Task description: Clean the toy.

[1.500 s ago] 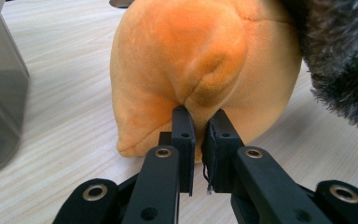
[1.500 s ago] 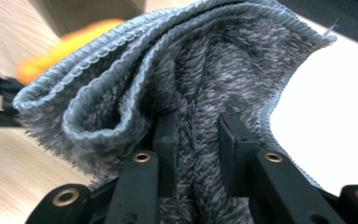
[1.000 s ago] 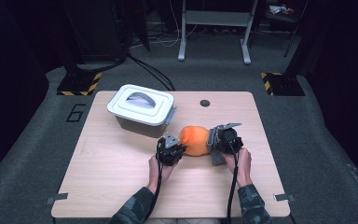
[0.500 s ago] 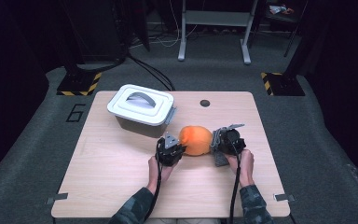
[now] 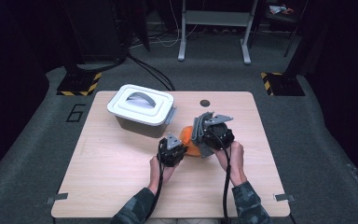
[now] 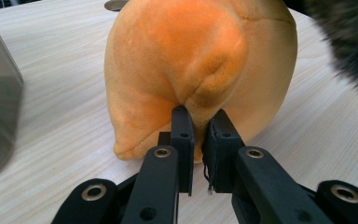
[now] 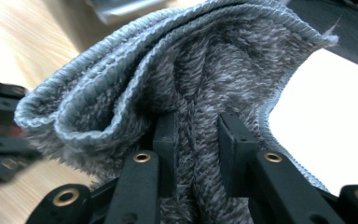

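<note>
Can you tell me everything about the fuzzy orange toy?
The soft orange plush toy is round, fuzzy and stitched with seams. It sits on the pale wooden table, near the grey lidded plastic box. The left gripper pinches a fold of its fabric. A grey knitted cloth, held by the right gripper, hangs beside it.

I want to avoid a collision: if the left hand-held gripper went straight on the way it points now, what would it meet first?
The orange plush toy. The left hand-held gripper is shut on a fold of it already, so going on would probably just push the toy.
</note>
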